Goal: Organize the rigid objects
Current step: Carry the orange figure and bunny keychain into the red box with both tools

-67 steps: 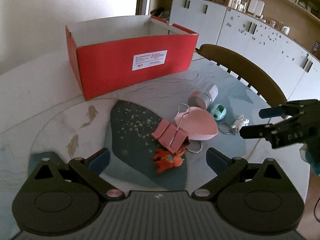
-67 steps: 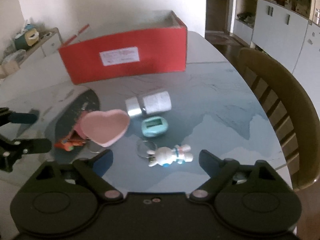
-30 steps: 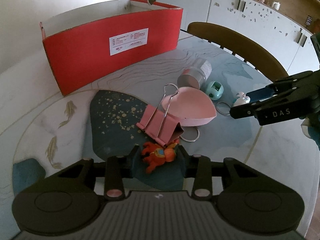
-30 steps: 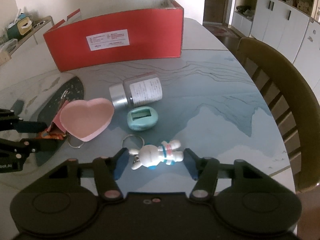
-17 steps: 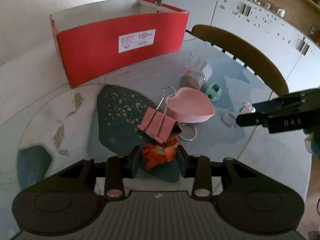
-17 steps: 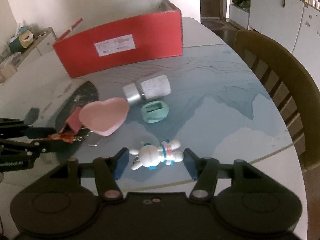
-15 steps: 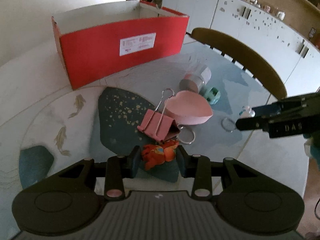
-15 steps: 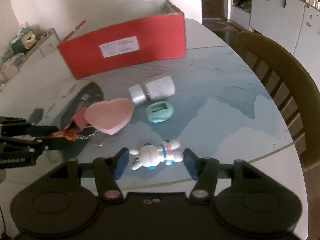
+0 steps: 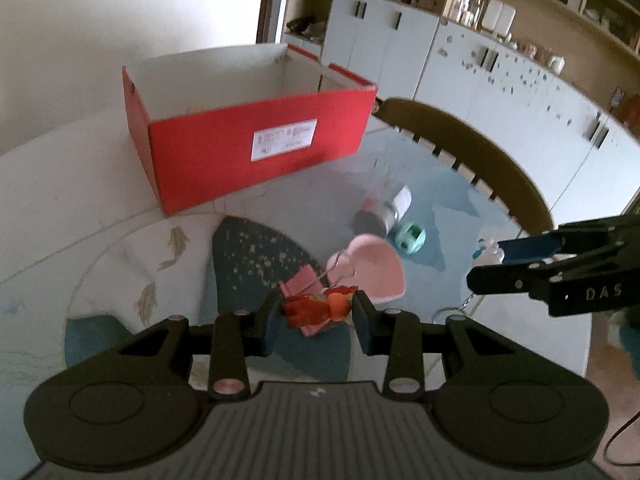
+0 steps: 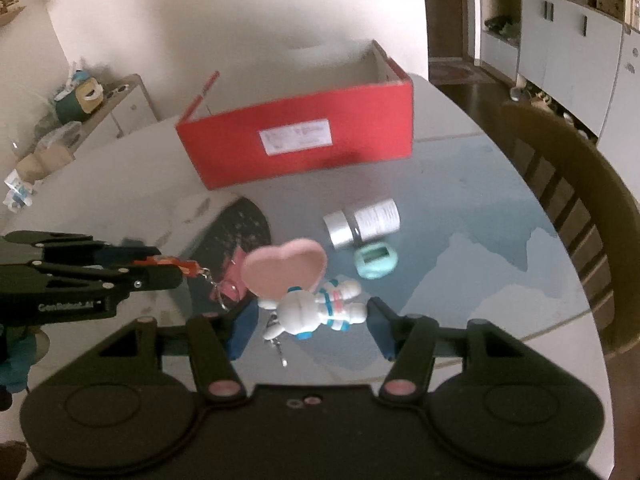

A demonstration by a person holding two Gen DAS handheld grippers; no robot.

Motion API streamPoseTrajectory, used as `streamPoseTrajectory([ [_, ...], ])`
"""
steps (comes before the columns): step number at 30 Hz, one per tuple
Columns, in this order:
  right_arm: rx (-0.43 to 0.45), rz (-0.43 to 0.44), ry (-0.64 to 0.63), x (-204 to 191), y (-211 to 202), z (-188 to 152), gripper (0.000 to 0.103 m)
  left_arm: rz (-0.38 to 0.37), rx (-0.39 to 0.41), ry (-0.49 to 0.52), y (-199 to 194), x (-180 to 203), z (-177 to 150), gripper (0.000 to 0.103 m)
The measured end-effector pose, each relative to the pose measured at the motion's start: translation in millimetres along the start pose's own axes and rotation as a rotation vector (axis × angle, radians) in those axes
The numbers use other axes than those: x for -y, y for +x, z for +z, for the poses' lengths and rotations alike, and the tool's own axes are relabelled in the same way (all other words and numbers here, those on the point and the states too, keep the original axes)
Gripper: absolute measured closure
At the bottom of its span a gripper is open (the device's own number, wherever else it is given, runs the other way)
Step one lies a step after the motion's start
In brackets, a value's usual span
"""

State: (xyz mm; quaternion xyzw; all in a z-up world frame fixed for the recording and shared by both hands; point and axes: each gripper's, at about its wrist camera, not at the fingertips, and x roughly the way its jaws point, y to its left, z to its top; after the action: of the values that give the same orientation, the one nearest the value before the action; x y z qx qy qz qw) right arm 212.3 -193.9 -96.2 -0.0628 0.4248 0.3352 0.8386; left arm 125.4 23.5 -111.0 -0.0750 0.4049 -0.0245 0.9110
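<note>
My left gripper [image 9: 316, 312] is shut on an orange toy keychain [image 9: 318, 307] and holds it above the table; it also shows in the right wrist view [image 10: 172, 264], ring dangling. My right gripper [image 10: 312, 316] is shut on a white rabbit keychain [image 10: 316, 308], lifted off the table, ring hanging below. The open red box [image 9: 256, 148] stands at the back, also in the right wrist view [image 10: 296, 144]. On the table lie a pink heart-shaped dish [image 10: 284, 268], a pink binder clip [image 9: 300, 282], a small jar [image 10: 362, 222] on its side and a teal gadget [image 10: 376, 260].
A wooden chair [image 10: 568, 184] stands at the table's right edge, also in the left wrist view [image 9: 460, 148]. White cabinets [image 9: 500, 68] line the far wall. A side cabinet with clutter [image 10: 72, 120] sits at the left.
Both grippers have risen from the table with their keychains. The objects on the table look smaller and farther below, and the box's inside shows more.
</note>
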Motion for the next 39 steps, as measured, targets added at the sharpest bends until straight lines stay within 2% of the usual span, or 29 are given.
streamPoseTrajectory([
  [9, 0.045, -0.001, -0.048, -9, -21, 32, 0.044, -0.039, 0.07, -0.037, -27, -4, 29, 0.066],
  [21, 0.08, 0.011, -0.145, -16, -25, 92, 0.044, -0.005, 0.185, 0.025, -43, -7, 91, 0.066],
  [30, 0.108, 0.003, -0.207, -18, -12, 134, 0.044, 0.043, 0.222, 0.061, -34, -18, 131, 0.066],
  [39, 0.116, -0.01, -0.236, -10, 13, 174, 0.044, 0.089, 0.204, 0.047, -9, -35, 170, 0.066],
])
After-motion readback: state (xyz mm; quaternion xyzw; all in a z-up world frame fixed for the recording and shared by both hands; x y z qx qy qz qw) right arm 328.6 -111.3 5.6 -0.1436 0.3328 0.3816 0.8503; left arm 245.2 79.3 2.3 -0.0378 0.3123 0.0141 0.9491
